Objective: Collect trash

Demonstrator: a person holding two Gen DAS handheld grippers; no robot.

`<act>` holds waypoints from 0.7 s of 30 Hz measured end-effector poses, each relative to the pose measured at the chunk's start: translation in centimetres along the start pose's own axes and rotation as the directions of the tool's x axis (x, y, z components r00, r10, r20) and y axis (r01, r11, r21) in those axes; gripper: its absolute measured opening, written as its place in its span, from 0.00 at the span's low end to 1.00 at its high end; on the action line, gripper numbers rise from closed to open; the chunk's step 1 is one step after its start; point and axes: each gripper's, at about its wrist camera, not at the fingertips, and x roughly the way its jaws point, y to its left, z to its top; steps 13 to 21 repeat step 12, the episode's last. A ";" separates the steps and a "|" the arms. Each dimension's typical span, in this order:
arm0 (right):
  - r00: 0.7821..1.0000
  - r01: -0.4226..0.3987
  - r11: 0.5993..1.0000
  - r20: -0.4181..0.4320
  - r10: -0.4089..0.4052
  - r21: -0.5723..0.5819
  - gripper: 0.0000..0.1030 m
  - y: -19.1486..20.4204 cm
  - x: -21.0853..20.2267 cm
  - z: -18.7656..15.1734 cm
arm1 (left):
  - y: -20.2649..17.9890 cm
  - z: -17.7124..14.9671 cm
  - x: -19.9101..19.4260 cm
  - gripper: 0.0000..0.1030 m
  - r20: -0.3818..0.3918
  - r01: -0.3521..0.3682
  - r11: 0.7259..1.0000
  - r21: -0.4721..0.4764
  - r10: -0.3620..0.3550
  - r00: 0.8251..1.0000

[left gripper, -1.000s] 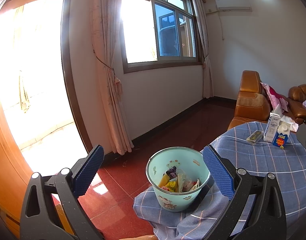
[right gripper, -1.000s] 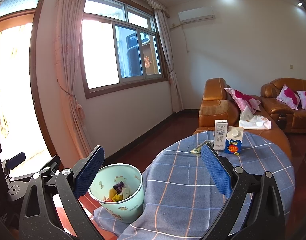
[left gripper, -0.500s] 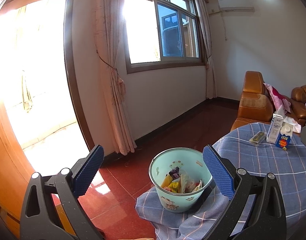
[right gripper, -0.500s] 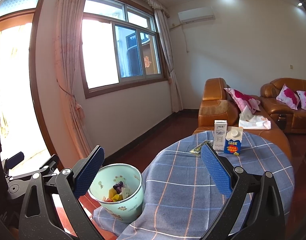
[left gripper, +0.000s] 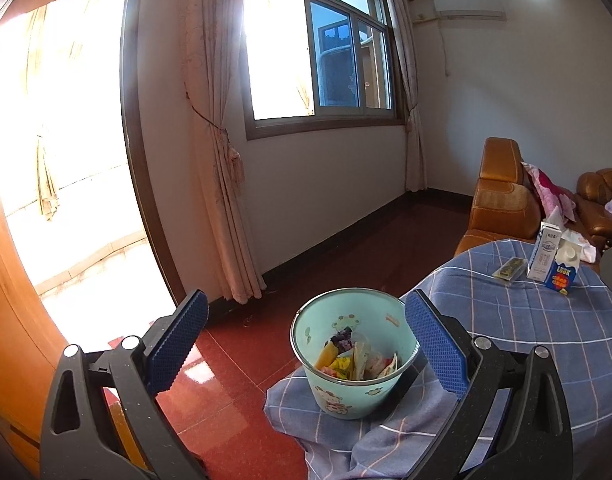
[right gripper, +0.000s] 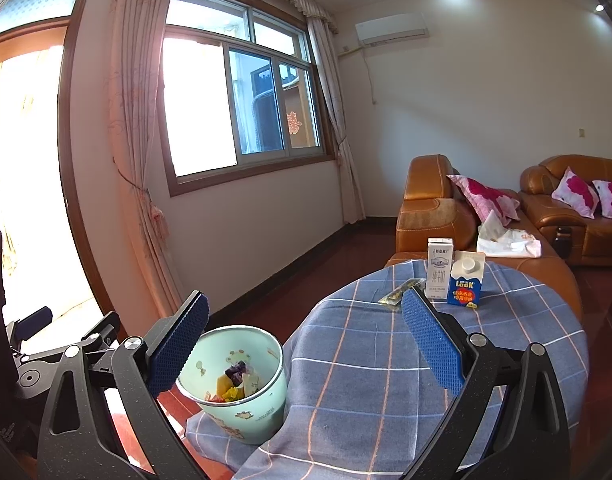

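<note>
Both grippers' fingers (left gripper: 434,344) spread; trash bucket (left gripper: 354,360) ahead between them.

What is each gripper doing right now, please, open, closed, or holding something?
Left gripper: open, holding nothing.
Right gripper: open, holding nothing.

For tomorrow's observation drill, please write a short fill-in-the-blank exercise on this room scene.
1. The pale green bin already holds ____.
2. Two cartons stand ____ on the checked tablecloth.
3. The flat wrapper lies to the ____ of the cartons.
4. Both grippers, left and right, are ____.

Answers: trash; upright; left; open
</note>
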 end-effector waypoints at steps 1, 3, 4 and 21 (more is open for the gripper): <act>1.000 0.001 1.000 -0.001 -0.001 0.000 0.93 0.0 0.0 0.0 | 0.0 0.0 0.1 0.94 -0.002 0.002 1.000 0.004 -0.002 1.000; 1.000 0.006 1.000 -0.006 -0.006 -0.001 0.93 -0.1 0.2 -0.1 | -0.2 0.0 0.2 0.94 -0.003 0.006 1.000 0.009 -0.006 1.000; 1.000 0.011 1.000 -0.010 -0.011 0.002 0.93 -0.2 0.3 -0.2 | -0.2 -0.1 0.2 0.94 -0.006 0.005 1.000 0.010 -0.005 1.000; 0.978 0.172 0.985 -0.121 -0.168 0.024 0.95 -5.0 4.5 -1.4 | 0.0 -1.1 2.5 0.94 -0.067 0.040 0.999 -0.025 -0.041 0.997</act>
